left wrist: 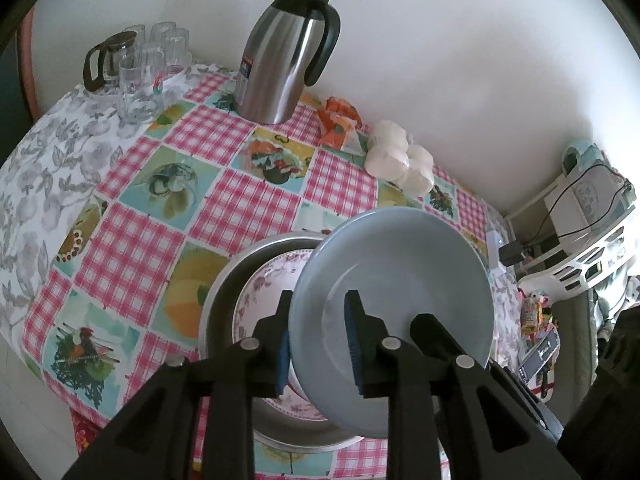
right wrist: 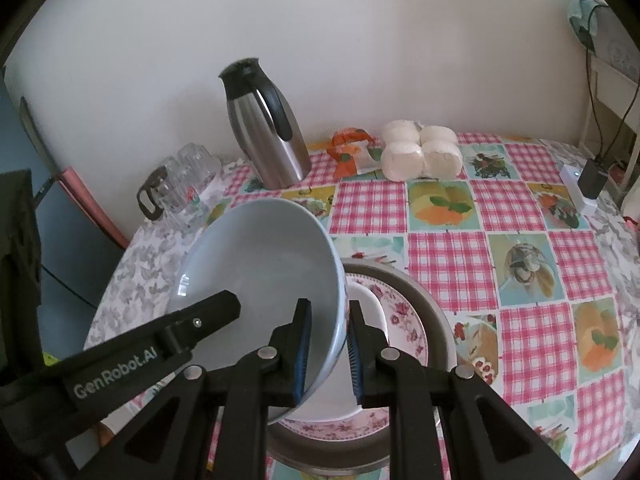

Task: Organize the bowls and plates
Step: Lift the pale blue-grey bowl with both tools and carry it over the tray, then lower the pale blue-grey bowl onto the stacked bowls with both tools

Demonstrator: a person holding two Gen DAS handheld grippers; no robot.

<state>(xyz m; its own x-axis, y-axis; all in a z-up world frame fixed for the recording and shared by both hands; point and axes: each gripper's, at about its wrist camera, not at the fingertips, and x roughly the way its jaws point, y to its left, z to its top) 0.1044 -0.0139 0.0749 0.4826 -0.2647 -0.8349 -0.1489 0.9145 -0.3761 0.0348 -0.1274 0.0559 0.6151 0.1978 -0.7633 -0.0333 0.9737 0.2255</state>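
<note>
A pale blue bowl hangs tilted over a floral plate that lies in a round metal basin. My left gripper straddles the bowl's left rim; its outer pad lies against the rim and its inner pad stands a little off the inside wall, so it is open. On the opposite rim, my right gripper is shut on the blue bowl. A finger of the left gripper reaches into the bowl. A white dish sits on the floral plate under the bowl.
A steel thermos jug, several glasses, an orange packet and wrapped white buns stand along the wall. A charger sits at the checked tablecloth's right edge. A white rack stands beyond.
</note>
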